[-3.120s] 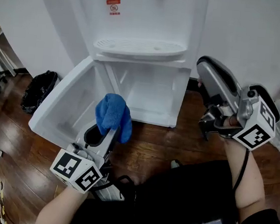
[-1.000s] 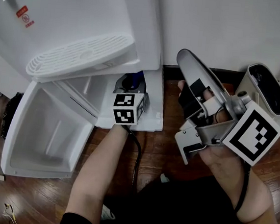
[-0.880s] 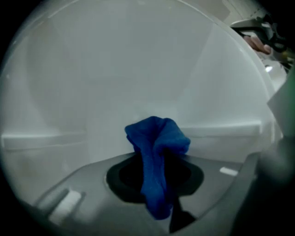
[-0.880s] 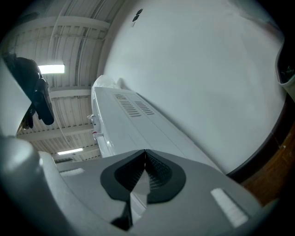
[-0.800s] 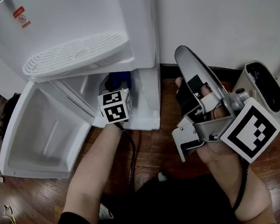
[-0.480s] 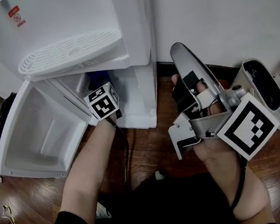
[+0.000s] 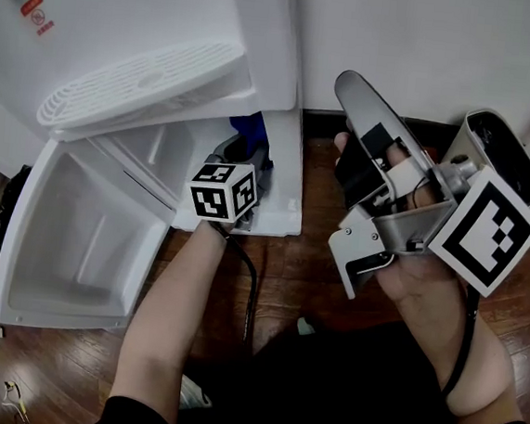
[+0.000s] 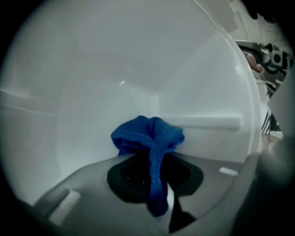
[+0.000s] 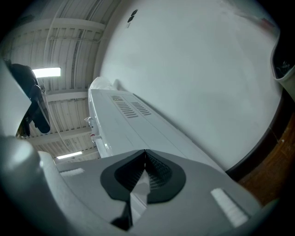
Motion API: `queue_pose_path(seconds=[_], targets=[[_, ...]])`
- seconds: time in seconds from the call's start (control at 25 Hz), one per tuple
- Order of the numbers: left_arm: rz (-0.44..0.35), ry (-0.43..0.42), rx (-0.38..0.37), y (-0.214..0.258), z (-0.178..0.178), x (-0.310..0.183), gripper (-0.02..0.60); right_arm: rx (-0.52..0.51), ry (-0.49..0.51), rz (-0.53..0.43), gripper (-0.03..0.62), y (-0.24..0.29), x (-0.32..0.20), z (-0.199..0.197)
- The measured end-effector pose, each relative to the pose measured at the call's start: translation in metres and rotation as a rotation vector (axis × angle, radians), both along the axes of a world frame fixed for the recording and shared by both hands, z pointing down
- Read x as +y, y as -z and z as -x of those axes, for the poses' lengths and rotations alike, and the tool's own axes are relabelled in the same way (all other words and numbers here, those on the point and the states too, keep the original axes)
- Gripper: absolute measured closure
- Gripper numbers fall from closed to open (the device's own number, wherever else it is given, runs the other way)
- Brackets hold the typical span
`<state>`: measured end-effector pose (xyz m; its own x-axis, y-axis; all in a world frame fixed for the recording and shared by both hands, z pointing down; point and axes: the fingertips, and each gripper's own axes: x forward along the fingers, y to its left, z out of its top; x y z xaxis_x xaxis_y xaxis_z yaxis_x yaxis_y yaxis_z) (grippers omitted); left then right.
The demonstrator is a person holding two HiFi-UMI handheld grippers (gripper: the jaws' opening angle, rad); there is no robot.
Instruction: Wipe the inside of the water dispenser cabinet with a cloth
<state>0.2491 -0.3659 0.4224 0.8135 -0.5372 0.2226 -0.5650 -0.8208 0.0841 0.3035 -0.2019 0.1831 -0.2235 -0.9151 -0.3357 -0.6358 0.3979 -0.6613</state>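
The white water dispenser (image 7: 153, 19) stands with its lower cabinet (image 7: 282, 175) open and its door (image 7: 85, 236) swung down to the left. My left gripper (image 7: 248, 149) reaches into the cabinet, shut on a blue cloth (image 7: 252, 128). In the left gripper view the blue cloth (image 8: 150, 138) bunches at the jaw tips against the cabinet's white inner wall (image 8: 198, 92). My right gripper (image 7: 351, 89) is held up outside, to the right of the dispenser, shut with nothing in it. The right gripper (image 9: 145, 154) points up along the dispenser's side (image 9: 133, 124).
The drip tray (image 7: 138, 82) overhangs the cabinet opening. A dark wooden floor (image 7: 287, 274) lies below. A white wall (image 7: 430, 45) stands behind my right gripper. A black bag (image 7: 6, 209) sits at the far left. The person's dark clothing (image 7: 322, 389) fills the bottom.
My left gripper swept the cloth left inside the cabinet, then back to the right side. The right gripper stayed where it was.
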Motion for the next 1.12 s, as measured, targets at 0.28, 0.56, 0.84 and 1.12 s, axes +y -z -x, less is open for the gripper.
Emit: queue_pose_path(seconds=[0.28, 0.56, 0.84, 1.12], targets=[[0.166, -0.182, 0.134, 0.003, 0.008, 0.035, 0.492, -0.032, -0.021, 0.001, 0.589, -0.005, -0.001, -0.006], [0.131, -0.414, 0.153, 0.023, 0.049, 0.13, 0.492, -0.056, -0.004, -0.003, 0.588, -0.004, -0.001, -0.005], [-0.217, -0.272, -0.228, 0.028, 0.076, 0.081, 0.489, -0.088, 0.0, 0.008, 0.589, -0.007, -0.002, -0.006], [-0.578, -0.294, -1.171, -0.04, 0.05, -0.017, 0.489, -0.112, 0.029, 0.011, 0.589, -0.009, -0.003, -0.003]])
